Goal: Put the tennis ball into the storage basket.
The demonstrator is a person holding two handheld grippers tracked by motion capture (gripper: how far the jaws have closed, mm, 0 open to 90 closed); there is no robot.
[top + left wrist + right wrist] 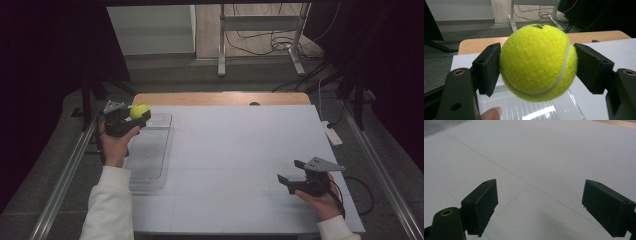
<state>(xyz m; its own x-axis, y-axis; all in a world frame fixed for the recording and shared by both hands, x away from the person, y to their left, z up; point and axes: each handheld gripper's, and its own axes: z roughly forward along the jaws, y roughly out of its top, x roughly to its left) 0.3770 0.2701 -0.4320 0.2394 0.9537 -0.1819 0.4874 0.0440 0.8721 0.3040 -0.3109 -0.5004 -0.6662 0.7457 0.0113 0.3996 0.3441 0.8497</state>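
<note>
Lower right of the high view: right gripper (289,172) low over the white table sheet (240,150), jaws spread wide, nothing between them; matte black blocky pads (482,205), faint seam lines in the smooth sheet. Left of frame: clear ribbed plastic tray (150,160), glossy, flat. Upper left: left gripper (141,113) clamps the tennis ball (139,110), held in the air above the tray's far end; ball (537,62) fuzzy yellow felt, round, white curved seam, pads pressing its two sides. Risk, my guess: the round felt ball could squirt out if the squeeze eases, then bounce off the hard tray and roll off the table. Farthest: wooden table edge (220,98), grey floor.
</note>
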